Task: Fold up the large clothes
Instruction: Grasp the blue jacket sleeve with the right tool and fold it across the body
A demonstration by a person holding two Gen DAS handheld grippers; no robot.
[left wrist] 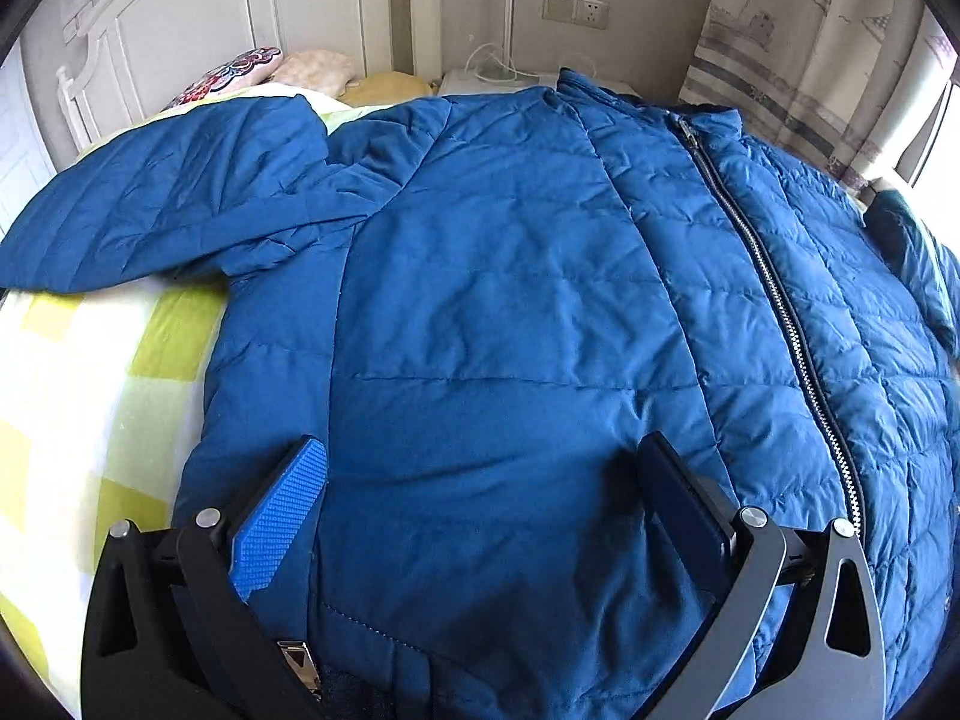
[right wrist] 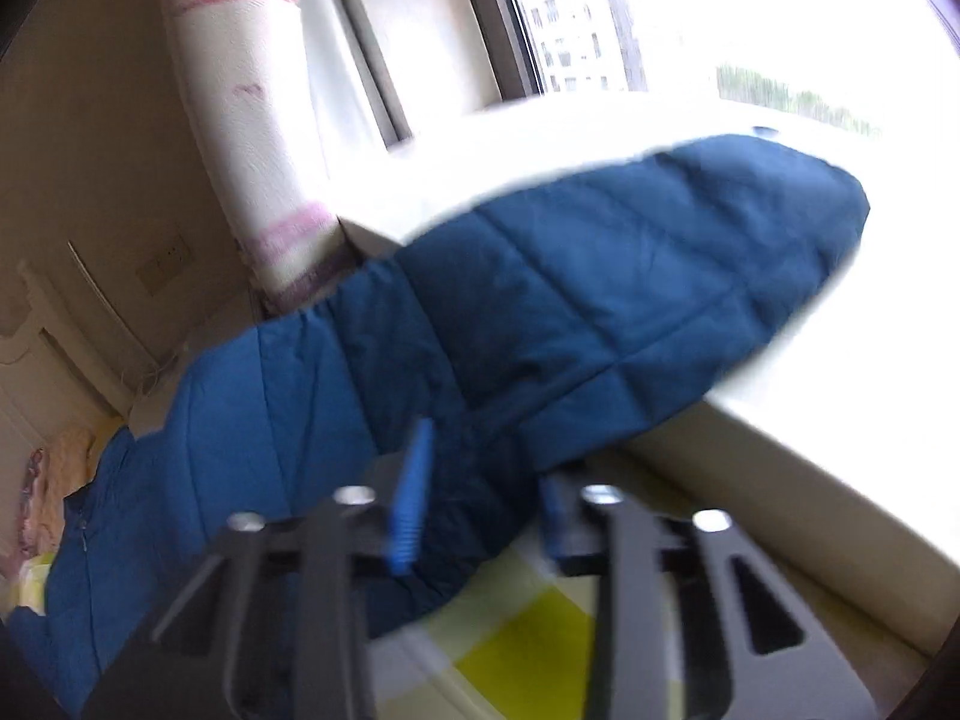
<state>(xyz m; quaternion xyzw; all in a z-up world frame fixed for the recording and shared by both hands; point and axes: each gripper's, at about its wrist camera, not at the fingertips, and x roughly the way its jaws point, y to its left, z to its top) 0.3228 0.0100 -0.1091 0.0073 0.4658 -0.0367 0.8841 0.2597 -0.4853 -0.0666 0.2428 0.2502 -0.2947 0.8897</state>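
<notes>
A large blue quilted jacket (left wrist: 510,300) lies spread on the bed, front up, with its zipper (left wrist: 774,300) running down the right side and its left sleeve (left wrist: 162,204) stretched out to the left. My left gripper (left wrist: 480,468) is open, its jaws wide apart over the jacket's lower hem. In the right wrist view, my right gripper (right wrist: 480,480) is partly closed around the jacket's right sleeve (right wrist: 600,300). The sleeve passes between the fingers and rises toward the window. The view is blurred, so I cannot tell whether the pads press on the cloth.
The bed has a yellow-green and white checked sheet (left wrist: 90,372). Pillows (left wrist: 240,69) lie by the white headboard (left wrist: 180,12). A curtain (left wrist: 810,48) hangs at the right. A window ledge (right wrist: 810,468) runs beside the bed in the right wrist view.
</notes>
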